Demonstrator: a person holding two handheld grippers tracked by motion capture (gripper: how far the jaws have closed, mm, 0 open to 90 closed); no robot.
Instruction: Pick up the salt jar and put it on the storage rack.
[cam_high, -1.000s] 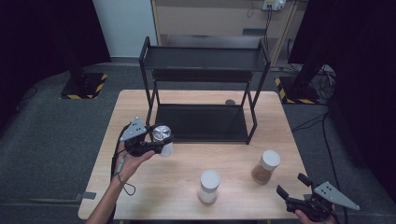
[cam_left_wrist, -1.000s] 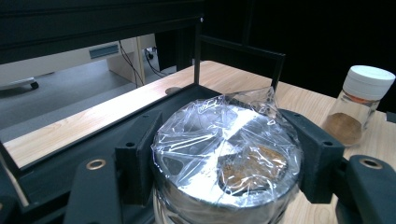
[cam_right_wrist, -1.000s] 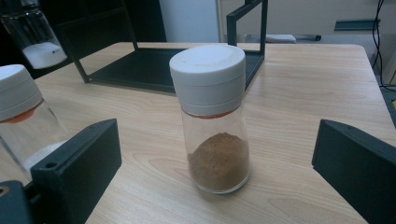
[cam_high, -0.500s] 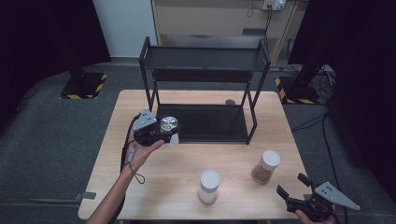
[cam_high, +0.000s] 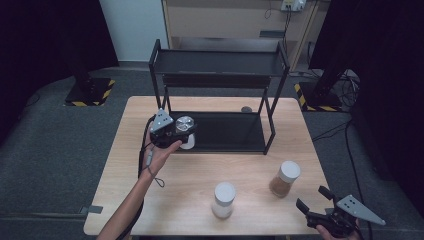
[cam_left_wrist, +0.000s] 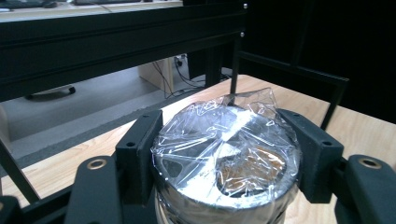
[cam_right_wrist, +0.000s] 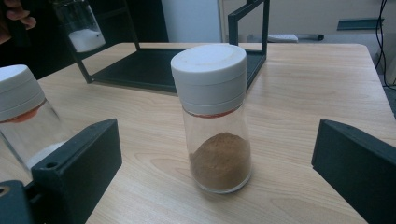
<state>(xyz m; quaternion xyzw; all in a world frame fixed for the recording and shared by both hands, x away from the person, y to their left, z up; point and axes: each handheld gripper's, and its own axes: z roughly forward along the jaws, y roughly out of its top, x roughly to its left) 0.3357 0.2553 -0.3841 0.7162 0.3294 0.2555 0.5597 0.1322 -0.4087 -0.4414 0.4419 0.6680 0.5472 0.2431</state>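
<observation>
- The left gripper (cam_high: 181, 131) has carried its jar (cam_high: 185, 126) away from the person and toward the black shelf rack (cam_high: 219, 64) since the earlier high views; it now hangs at the front left corner of the rack's lower tray (cam_high: 225, 131).
- In the left gripper view the jaws clamp that foil-topped jar (cam_left_wrist: 227, 156) from both sides, pads pressed on its cap. The crinkled film bulges up between them.
- My read: this jar is on its way onto the rack, and the carry is nearly over. What is left is a short reach over the tray's lip and a set-down.
- The rack's left front post (cam_high: 155, 80) stands just beside the gripper, on the side away from the tray's middle. It is the thing most likely to be clipped.
- The upper shelf (cam_high: 218, 62) sits above the tray, so the jar has to go in low under it.
- The right gripper (cam_high: 315, 200) has kept its place at the table's near right corner, jaws spread wide, nothing in them.
- Straight ahead of those open jaws stands the brown-powder jar (cam_right_wrist: 214, 116) with a white cap, upright, clear of both pads.
- A second white-capped jar (cam_high: 223, 199) stands nearer the table's middle, well apart from the left gripper's path.
- A small dark disc (cam_high: 246, 109) lies behind the tray, out of the way.
</observation>
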